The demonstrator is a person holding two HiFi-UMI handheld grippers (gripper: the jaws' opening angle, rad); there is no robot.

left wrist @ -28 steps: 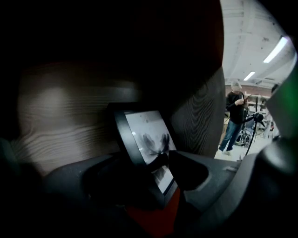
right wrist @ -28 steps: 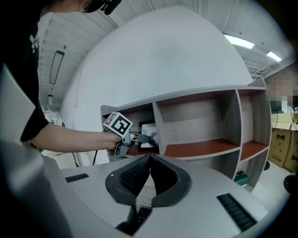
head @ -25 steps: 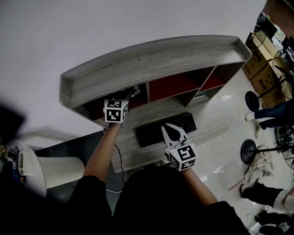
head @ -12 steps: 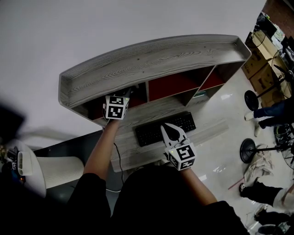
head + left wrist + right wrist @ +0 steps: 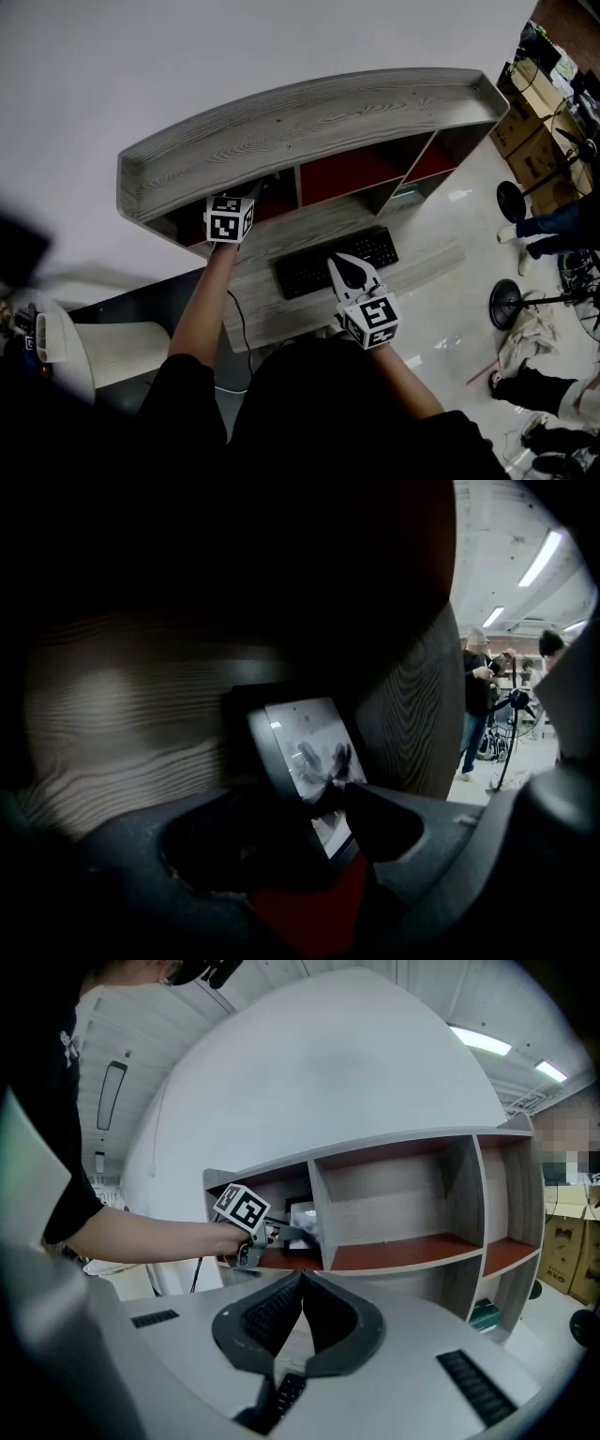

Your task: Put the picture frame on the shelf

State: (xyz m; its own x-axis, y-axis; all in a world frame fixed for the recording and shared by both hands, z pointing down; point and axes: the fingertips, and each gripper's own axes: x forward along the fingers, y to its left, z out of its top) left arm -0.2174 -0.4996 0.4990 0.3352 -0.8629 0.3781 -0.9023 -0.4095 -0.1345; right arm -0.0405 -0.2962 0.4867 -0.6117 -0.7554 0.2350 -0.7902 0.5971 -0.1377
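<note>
In L bay of shelf (image 5: 309,122): picture frame (image 5: 305,757) stands on the red floor (image 5: 309,921), far back, close to the bay's R divider.
L gripper (image 5: 292,1234): reached into that bay, jaws wide apart and just been opening. Frame's lower part sits between the tips, pads not pressing on it, so it's let go.
R gripper (image 5: 352,272): jaws closed together, nothing in them, parked near side over the keyboard (image 5: 337,261).
Done: frame is on the shelf and looks released, i.e. placement basically complete.
Left: imo only backing the L gripper out w/o clipping the frame, R jaw tip overlaps its lower R corner in the left gripper view.
Hidden: head view shows no frame and no L jaws, shelf top covers both, only the marker cube shows.
Unclear: bay is dark. Can't tell if the frame leans on the back wall or stands on its own prop, or if the R tip actually touches it.
</note>
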